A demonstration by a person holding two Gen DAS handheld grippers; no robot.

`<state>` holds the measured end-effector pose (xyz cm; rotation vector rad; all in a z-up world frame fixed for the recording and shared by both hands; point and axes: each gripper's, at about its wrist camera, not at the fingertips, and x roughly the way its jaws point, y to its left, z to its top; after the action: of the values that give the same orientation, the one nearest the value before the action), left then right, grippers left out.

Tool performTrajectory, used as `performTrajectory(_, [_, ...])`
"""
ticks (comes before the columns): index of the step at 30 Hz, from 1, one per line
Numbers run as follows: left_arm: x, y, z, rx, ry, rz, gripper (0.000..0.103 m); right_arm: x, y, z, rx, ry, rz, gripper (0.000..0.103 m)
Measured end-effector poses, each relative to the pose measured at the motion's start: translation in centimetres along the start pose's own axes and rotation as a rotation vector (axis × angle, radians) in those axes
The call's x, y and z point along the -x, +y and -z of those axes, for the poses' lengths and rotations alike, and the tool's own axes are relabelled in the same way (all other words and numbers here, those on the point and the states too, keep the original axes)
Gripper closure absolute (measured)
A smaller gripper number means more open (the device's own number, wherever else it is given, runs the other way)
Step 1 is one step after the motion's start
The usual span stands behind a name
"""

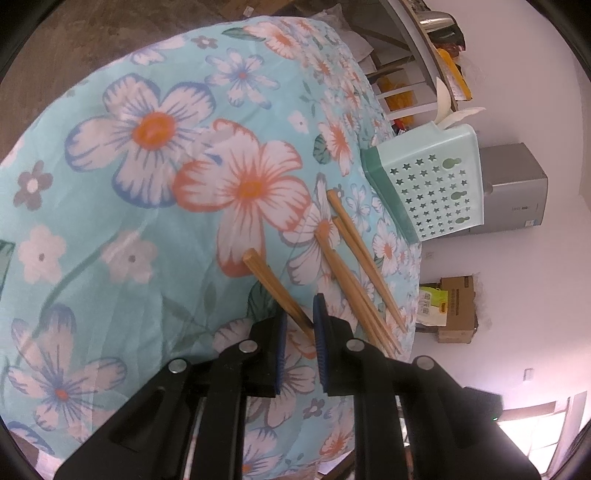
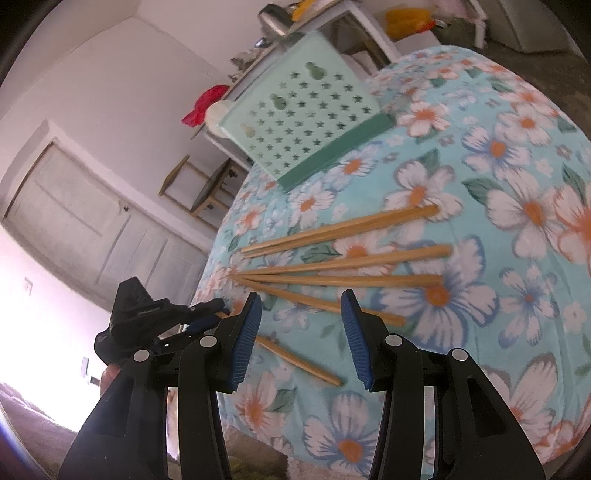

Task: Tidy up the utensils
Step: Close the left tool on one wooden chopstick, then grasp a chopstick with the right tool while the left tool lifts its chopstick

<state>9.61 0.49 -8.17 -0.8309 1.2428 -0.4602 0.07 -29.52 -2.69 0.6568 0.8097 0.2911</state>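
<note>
Several wooden chopsticks (image 2: 347, 264) lie fanned out on the floral tablecloth (image 2: 517, 295). A pale green utensil holder with star-shaped holes (image 2: 299, 114) stands at the table's far side; it also shows in the left wrist view (image 1: 432, 188). My left gripper (image 1: 300, 325) has its blue pads closed around the thin end of one chopstick (image 1: 275, 286), which lies on the cloth. Other chopsticks (image 1: 360, 258) lie to its right. My right gripper (image 2: 301, 332) is open and empty, hovering over the nearest chopsticks (image 2: 303, 362). The left gripper (image 2: 207, 314) shows at the left in the right wrist view.
The table edge curves away near the chopstick tips. A white shelf unit (image 2: 354, 33) with clutter stands behind the holder. A cardboard box (image 1: 456, 310) and a grey appliance (image 1: 513, 188) sit on the floor. A white door (image 2: 74, 206) is at left.
</note>
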Motion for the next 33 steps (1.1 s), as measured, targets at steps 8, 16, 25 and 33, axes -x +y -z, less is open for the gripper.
performTrajectory(8, [1.0, -0.2, 0.5, -0.07, -0.027, -0.04, 0.089, -3.7, 5.3, -2.1, 0.274, 0.12, -0.028, 0.059])
performTrajectory(16, [2.3, -0.3, 0.8, -0.175, -0.061, -0.101, 0.088, -9.9, 9.0, -2.8, 0.512, 0.282, -0.003, 0.071])
performTrajectory(25, [2.2, -1.0, 1.0, -0.243, -0.079, -0.138, 0.087, -14.3, 10.4, -1.7, 0.73, 0.344, 0.082, 0.082])
performTrajectory(33, [2.1, -0.9, 1.0, -0.238, -0.079, -0.128, 0.087, -15.3, 11.8, -0.3, 0.915, 0.31, 0.181, 0.089])
